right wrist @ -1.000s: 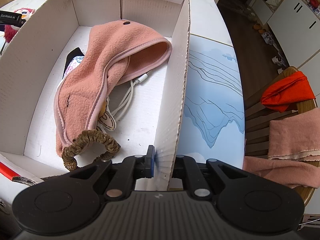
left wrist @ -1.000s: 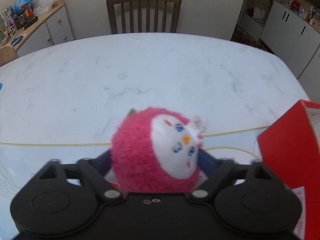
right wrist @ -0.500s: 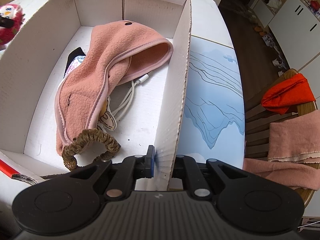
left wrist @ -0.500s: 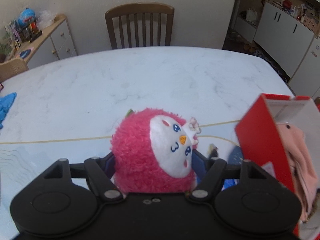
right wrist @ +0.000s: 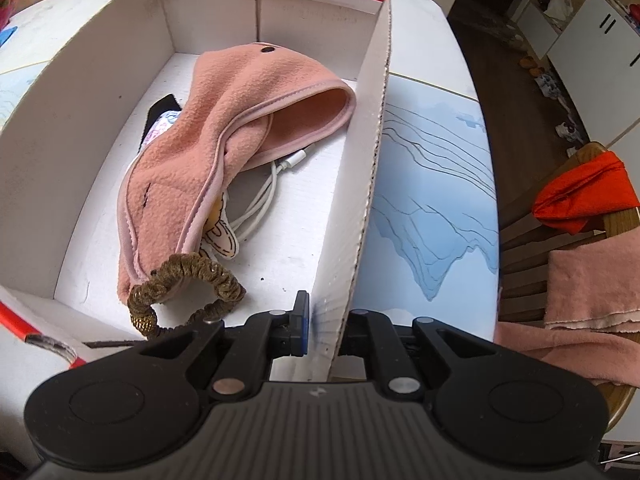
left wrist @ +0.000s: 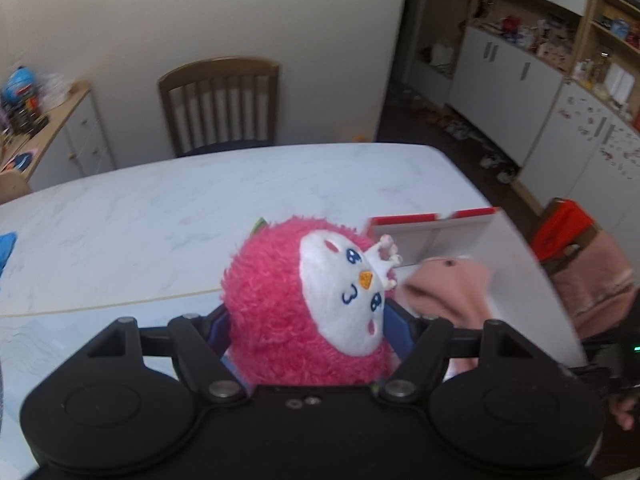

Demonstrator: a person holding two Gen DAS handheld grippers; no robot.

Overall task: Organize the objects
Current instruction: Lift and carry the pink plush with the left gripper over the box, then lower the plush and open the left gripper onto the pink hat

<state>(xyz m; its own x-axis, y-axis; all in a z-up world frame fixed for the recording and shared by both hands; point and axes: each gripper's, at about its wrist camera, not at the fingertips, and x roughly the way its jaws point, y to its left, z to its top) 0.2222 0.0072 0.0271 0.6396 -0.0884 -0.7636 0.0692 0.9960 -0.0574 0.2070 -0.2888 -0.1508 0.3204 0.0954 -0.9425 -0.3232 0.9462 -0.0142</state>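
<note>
Between the left gripper's [left wrist: 308,316] closed jaws sits the pink plush toy [left wrist: 308,304], best carried ahead over the box [right wrist: 372,152], whose wall the right gripper [right wrist: 324,320] pinches, and released beside the fleece hat [right wrist: 224,160].

I see white marbled tabletop [left wrist: 168,216], white cardboard box with red rim [right wrist: 100,92] resting on it, pale blue line-drawn mat [right wrist: 432,184] flat just beside the box.
</note>
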